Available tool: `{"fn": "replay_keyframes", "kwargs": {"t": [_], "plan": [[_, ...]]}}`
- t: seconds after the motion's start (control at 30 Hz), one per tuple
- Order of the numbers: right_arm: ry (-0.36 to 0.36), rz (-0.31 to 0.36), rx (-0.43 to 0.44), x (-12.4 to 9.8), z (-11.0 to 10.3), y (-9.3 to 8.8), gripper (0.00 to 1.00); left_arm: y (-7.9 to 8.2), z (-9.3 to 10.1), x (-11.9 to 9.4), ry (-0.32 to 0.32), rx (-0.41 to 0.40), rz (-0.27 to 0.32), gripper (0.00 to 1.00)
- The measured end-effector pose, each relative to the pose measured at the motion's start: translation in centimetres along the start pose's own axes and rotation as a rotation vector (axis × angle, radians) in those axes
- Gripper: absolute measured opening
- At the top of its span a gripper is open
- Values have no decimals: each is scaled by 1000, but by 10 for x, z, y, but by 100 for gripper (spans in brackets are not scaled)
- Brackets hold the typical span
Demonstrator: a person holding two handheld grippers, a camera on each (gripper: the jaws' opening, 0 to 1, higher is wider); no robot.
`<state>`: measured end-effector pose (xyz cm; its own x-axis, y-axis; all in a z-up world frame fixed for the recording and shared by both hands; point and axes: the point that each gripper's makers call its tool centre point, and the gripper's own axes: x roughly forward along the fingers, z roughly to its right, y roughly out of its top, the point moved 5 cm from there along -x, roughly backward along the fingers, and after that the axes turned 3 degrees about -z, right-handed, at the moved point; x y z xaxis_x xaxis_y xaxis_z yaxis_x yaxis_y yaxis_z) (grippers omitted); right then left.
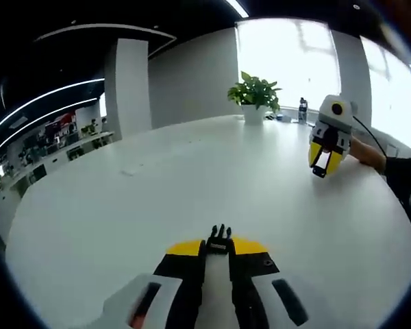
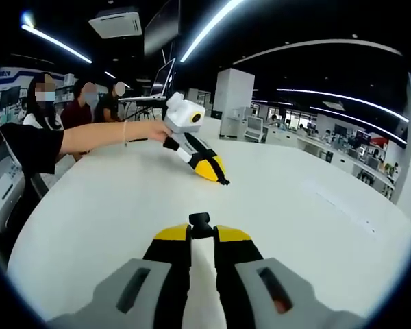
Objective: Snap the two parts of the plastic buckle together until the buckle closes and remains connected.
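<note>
Buckle halves sat apart: the pronged half [image 1: 220, 241] was pinched at the tips of the left gripper [image 1: 219, 248], the socket half [image 2: 201, 225] clamped in the right gripper [image 2: 202, 233]. Beyond lay the white table [image 1: 157, 199]. Misaligned prongs could jam or slip free.

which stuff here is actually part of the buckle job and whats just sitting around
Job:
pronged buckle half in left gripper
other buckle half in right gripper

Just around:
potted plant
bottle by the window
white table
</note>
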<state>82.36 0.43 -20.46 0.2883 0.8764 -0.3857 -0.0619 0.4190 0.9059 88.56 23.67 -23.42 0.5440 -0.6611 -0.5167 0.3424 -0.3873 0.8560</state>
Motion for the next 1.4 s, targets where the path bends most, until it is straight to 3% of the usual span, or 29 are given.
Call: {"fn": "replay_keyframes", "kwargs": {"t": [0.37,0.67,1.03,1.2,1.4], "plan": [[8,0,-1,-2,0,-1,12,-2,12,-1,3,43,7,13],[62,-11,0,1,-8,-2,12,-5,50,-8,-78,101,28,13],[196,-48,-40,6,-32,-5,12,0,112,-21,-185,175,97,13],[224,-43,-62,9,-40,-5,12,-5,136,-22,-239,215,88,13],[245,-53,-71,15,-47,-8,12,-8,145,-21,-272,179,74,13]]}}
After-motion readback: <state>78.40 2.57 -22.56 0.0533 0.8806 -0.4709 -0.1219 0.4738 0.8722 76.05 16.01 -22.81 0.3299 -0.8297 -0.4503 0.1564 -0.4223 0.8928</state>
